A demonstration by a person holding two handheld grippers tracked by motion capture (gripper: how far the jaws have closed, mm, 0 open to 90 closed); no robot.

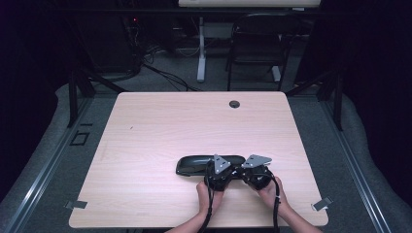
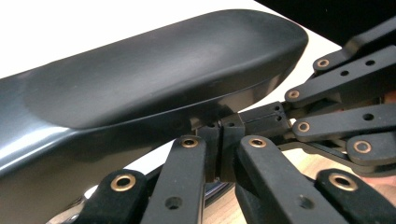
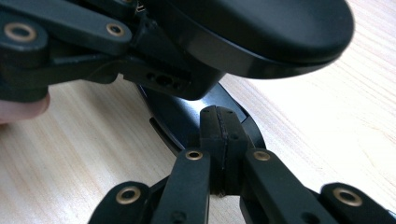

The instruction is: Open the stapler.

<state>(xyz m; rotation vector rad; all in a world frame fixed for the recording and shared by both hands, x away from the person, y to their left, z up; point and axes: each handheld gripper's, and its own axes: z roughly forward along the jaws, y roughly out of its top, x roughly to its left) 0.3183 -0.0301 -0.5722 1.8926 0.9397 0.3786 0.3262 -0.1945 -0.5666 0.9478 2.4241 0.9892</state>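
A black glasses case (image 1: 210, 164) is seen on the desk (image 1: 155, 131) near its front edge, lid raised, at the opening step. Both the left tongs (image 2: 223, 133) and right tongs (image 3: 219, 126) are pressed together, the left on the lid's rim and the right on the base rim, a grip seen close up from the gripper views; steady parting is called for next

A light wooden table (image 1: 145, 145) carries 1 black case (image 1: 194, 164).
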